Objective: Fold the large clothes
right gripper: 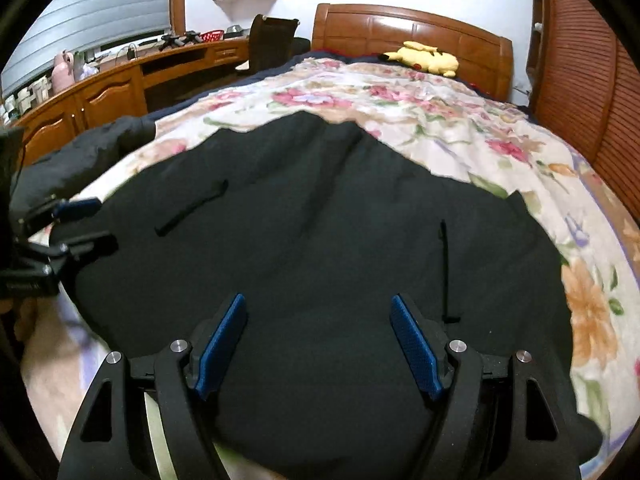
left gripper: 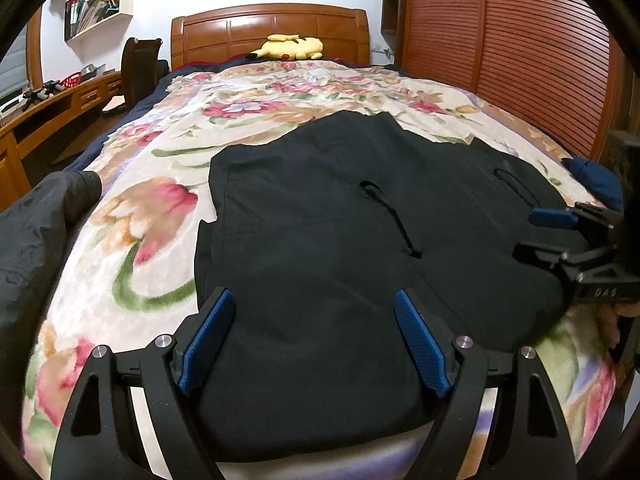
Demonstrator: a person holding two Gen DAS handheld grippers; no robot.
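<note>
Right now your black garment (left gripper: 320, 220) lies spread flat on the floral bedspread (left gripper: 160, 200), toward the near end of the bed, with two dark drawcords showing on its top surface; it looks already folded over itself along the near edge, though the dark cloth makes the layers hard to read. Your left gripper (left gripper: 315, 336) hangs over the near hem with its jaws spread wide, blue pads apart, nothing pinched between them. Your right gripper (right gripper: 319, 340) hangs over the same garment further to the right, jaws likewise spread and gripping nothing; cloth lies under the gap in both views, but the pads do not press on it. Each wrist view catches the other gripper at its edge, so the two sit well apart across the garment. Beyond it, a second dark garment (left gripper: 40, 220) lies bunched at the left side of the bed. A yellow plush toy (left gripper: 288, 48) rests by the wooden headboard (left gripper: 224, 28). A slatted wooden wardrobe (left gripper: 520, 60) stands along the right side, and a wooden desk (right gripper: 120, 84) with a chair (right gripper: 272, 40) runs along the left wall.
</note>
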